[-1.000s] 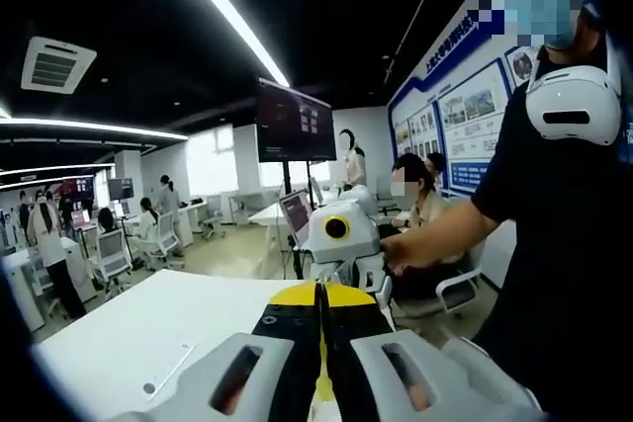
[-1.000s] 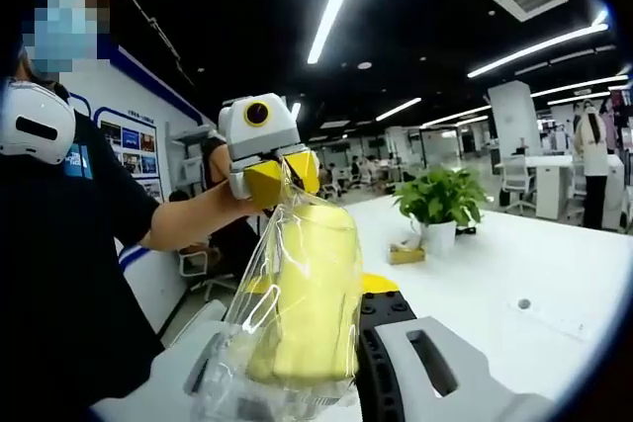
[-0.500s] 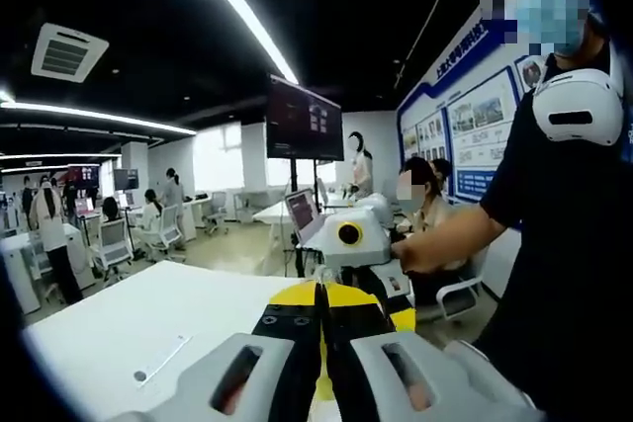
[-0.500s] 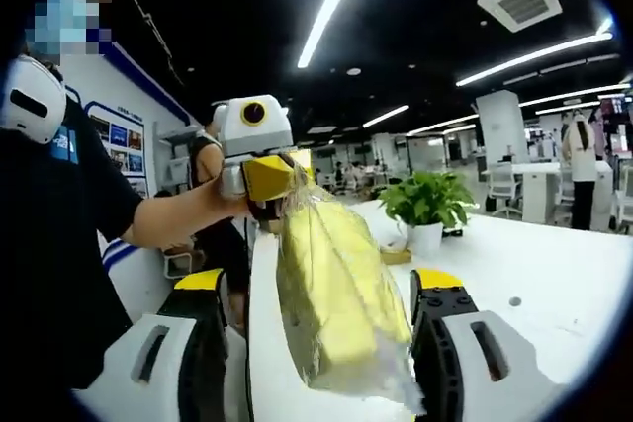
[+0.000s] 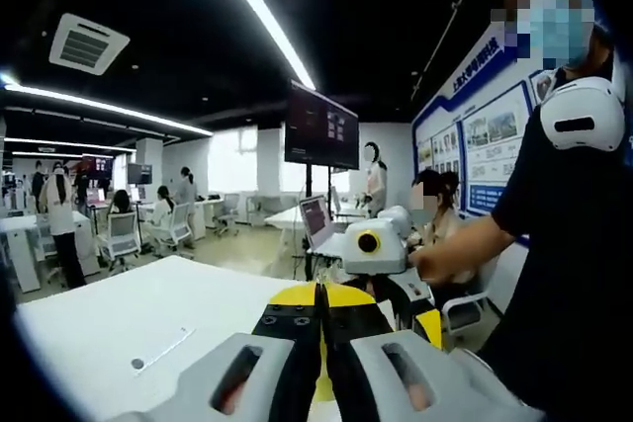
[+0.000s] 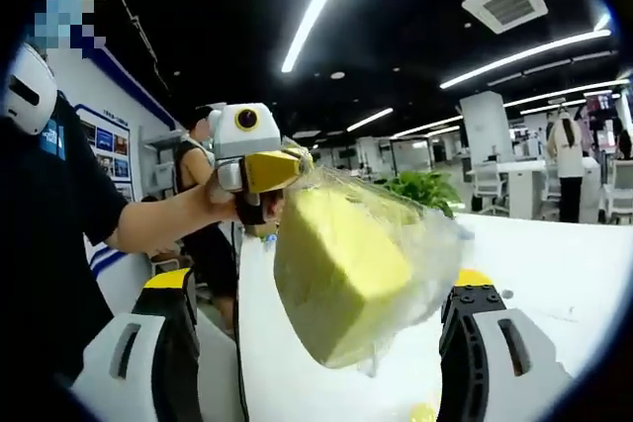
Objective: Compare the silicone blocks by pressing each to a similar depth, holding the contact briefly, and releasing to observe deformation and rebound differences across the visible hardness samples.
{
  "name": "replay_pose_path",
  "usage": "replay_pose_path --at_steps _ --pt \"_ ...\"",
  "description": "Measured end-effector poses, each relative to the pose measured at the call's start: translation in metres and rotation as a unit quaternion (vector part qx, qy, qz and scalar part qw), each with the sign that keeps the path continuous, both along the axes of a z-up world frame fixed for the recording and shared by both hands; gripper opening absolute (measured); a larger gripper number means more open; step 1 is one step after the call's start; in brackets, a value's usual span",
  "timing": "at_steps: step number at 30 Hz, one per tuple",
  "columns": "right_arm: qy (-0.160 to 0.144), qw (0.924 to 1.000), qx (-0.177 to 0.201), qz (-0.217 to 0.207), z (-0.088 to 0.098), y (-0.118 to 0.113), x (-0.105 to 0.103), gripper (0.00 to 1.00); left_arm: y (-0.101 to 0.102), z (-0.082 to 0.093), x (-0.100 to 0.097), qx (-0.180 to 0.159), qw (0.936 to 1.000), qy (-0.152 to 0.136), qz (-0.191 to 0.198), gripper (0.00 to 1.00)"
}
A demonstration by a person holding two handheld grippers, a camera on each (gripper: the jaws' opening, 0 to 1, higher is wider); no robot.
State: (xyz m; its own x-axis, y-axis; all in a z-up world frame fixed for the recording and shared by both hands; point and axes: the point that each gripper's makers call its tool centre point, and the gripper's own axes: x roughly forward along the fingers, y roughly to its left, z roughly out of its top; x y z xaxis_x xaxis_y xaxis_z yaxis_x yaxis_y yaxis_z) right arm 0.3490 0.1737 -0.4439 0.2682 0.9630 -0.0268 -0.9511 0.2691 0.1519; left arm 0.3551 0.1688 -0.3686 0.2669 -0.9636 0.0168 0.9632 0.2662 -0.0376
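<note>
Looking along the left gripper in its own view, the two black jaws stand pressed flat together with a thin yellow sliver between them, which I take for the neck of the bag; so it is clamped on the bag. Beyond its tips sits the right gripper, held in the person's hand, and below both lies the white table.

In the right gripper view, the block is a yellow slab wrapped in a loose clear bag, hanging in the air between the right gripper jaws, which stand wide apart and touch nothing. The left gripper pinches the bag's gathered top just above the block, so the block dangles tilted, one corner down. A plant shows behind the block, on the table.

As for handling, the block looks soft and light enough to swing from a film pinch (the bag is stretched but not torn, as far as can be seen). The film is probably slippery and crinkly, so a press through it may slide. A fair press would need the flat broad faces of the block between the right jaws, squarely, away from the corner and from the slack film beside it. A pendulum swing of the block under the left gripper could spoil an even depth.
</note>
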Motion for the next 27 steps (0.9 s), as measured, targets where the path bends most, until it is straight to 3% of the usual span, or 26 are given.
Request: replay_pose_path --at_steps 7,13,22,27 --pt "0.004 0.9995 0.000 -0.030 -0.005 -0.014 0.000 0.96 0.010 -0.009 0.006 -0.016 0.9995 0.017 0.022 0.00" --pt "-0.009 0.9981 -0.025 -0.055 -0.015 -0.024 -0.001 0.96 0.016 -0.024 0.009 -0.017 0.9986 0.036 0.036 0.00" --pt "-0.009 0.9917 -0.029 -0.125 -0.035 -0.067 -0.002 0.96 0.024 -0.041 0.008 -0.021 0.9968 0.059 0.050 0.00" --pt "-0.028 0.9825 -0.025 -0.182 -0.039 -0.100 -0.001 0.96 0.027 -0.050 0.008 -0.023 0.9956 0.071 0.058 0.00"
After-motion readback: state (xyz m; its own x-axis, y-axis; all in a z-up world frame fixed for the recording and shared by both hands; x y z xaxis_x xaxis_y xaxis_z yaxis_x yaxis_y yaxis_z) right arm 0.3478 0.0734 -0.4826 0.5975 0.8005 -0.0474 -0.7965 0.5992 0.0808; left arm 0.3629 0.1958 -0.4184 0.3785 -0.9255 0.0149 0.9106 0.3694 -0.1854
